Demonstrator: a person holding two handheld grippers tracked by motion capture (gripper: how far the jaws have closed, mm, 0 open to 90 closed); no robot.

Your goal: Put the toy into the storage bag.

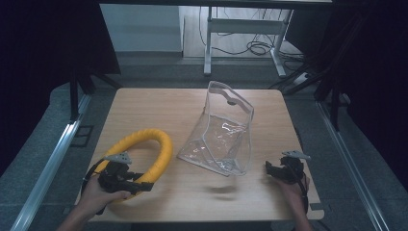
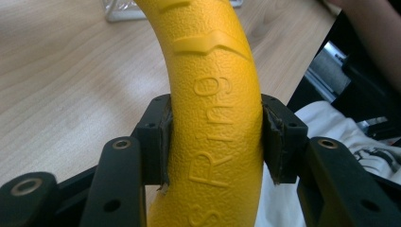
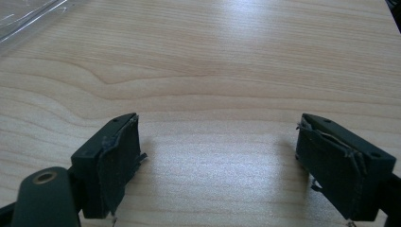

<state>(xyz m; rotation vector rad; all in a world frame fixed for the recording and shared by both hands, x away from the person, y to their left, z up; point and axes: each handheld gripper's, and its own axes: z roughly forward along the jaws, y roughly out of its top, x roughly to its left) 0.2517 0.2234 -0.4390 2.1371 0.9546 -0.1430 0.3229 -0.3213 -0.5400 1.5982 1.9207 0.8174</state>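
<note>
Wooden table, seen from above. Your left gripper sits at the near-left corner w/ its jaws clamped on the yellow ring. The left gripper view shows both pads pressed flat against opposite sides of the ring's tube, raised lettering "Ring" facing the camera. The ring is an open curve: it arcs from the near-left edge, away from you, then back round to the grip point, lying on or just above the tabletop; can't tell which.

Clear plastic bag stands mid-table, just right of the ring, mouth tilted toward the far side, not touching the ring.

Your right gripper rests near the near-right corner, well apart from the bag. Its jaws are spread wide, w/ only bare wood between the pads; a corner of the bag shows at upper left.
</note>
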